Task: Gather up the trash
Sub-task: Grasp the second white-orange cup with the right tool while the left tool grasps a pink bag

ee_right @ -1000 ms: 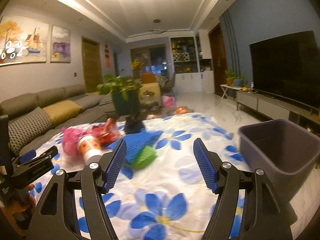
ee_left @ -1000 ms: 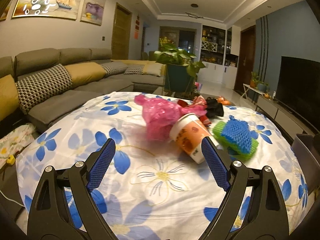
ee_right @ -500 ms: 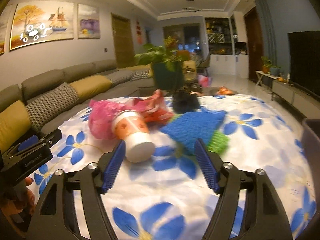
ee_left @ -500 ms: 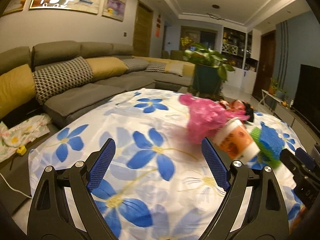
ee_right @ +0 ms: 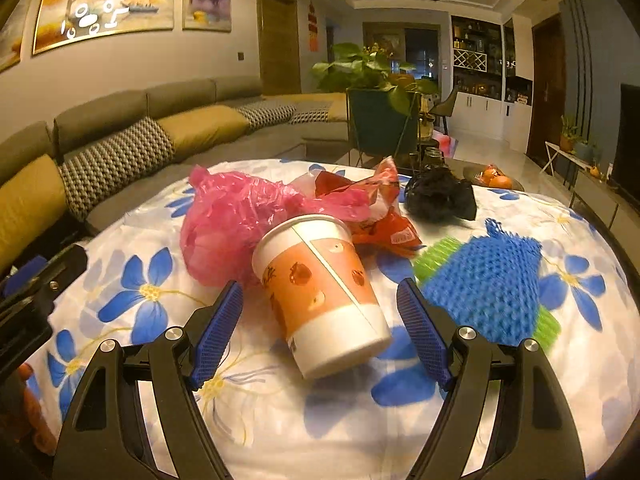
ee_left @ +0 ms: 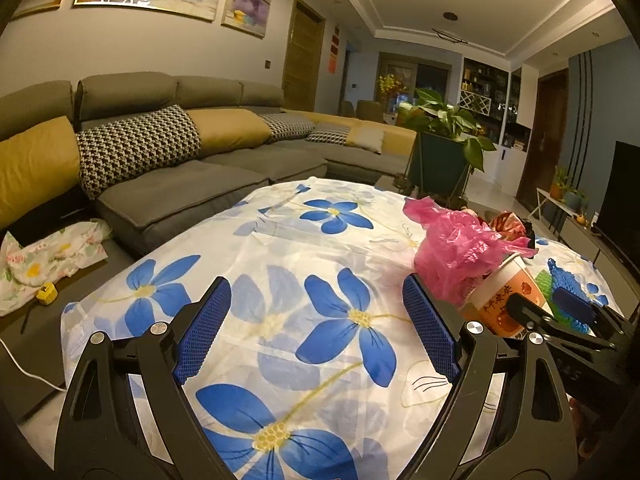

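An orange and white paper cup [ee_right: 320, 288] lies on its side on the flowered tablecloth [ee_right: 280, 420], its base toward me. My right gripper [ee_right: 320, 332] is open, with the cup's base between its fingers. Behind the cup lie a pink plastic bag [ee_right: 228, 224], a red wrapper [ee_right: 384, 216], a black bag [ee_right: 440, 196] and blue and green foam netting [ee_right: 488, 280]. My left gripper [ee_left: 316, 332] is open and empty over the cloth, left of the pile. The left wrist view shows the cup [ee_left: 508, 296], the pink bag [ee_left: 456, 248] and the right gripper [ee_left: 568, 312].
A grey sofa [ee_left: 180, 168] with yellow and houndstooth cushions runs along the left. A potted plant [ee_right: 376, 92] stands beyond the table. A flowered cloth [ee_left: 48, 256] and a yellow tape measure [ee_left: 46, 292] lie on the floor at left. A TV [ee_left: 624, 196] stands at right.
My right gripper has swung left and closed in on the cup, now around its base; the grey bin has left its view. My left gripper has turned left, away from the pile.
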